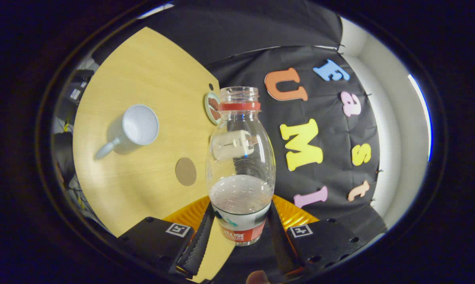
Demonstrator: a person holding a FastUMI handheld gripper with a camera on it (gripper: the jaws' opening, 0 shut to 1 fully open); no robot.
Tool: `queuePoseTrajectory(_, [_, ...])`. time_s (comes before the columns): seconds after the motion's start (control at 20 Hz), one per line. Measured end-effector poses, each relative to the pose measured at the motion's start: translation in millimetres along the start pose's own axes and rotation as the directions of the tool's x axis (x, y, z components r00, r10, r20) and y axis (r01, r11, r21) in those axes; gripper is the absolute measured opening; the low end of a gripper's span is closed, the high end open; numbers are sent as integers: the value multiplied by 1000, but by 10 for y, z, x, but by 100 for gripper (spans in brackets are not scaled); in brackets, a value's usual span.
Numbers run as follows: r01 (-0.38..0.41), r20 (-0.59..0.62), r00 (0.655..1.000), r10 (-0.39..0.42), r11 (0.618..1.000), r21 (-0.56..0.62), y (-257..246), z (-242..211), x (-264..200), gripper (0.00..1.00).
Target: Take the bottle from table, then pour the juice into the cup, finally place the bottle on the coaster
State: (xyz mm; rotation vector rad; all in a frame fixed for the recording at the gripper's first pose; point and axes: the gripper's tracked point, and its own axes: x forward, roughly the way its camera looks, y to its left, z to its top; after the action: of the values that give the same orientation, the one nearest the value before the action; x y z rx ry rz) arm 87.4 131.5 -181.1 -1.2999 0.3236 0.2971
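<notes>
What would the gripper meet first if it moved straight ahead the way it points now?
The bottle: it already stands between the fingers of the gripper, which appear to be pressing its lower sides. Beyond it hangs the booth's black cloth wall.

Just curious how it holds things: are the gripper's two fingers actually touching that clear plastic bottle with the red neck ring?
Touching. The gripper view shows both fingers pressed against the labelled base of the clear plastic bottle, one each side.

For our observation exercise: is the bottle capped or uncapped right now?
Uncapped. The bottle, held between the gripper fingers, shows bare neck threads and an open mouth above its red ring; no cap sits on it.
</notes>
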Motion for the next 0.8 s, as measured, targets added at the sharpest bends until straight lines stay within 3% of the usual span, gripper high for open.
queuePoseTrajectory(0.15, [-80, 41, 997, 72, 973, 216, 31, -65, -102, 77])
queuePoseTrajectory(0.35, [-74, 135, 991, 20, 909, 411, -236, -80, -256, 77])
queuePoseTrajectory(0.45, [-91, 178, 984, -6, 843, 530, -330, -122, -256, 77])
queuePoseTrajectory(0.6, [-130, 237, 970, -52, 713, 689, -513, -168, -219, 77])
queuePoseTrajectory(0.8, [-193, 284, 956, -70, 577, 793, -653, -206, -13, 76])
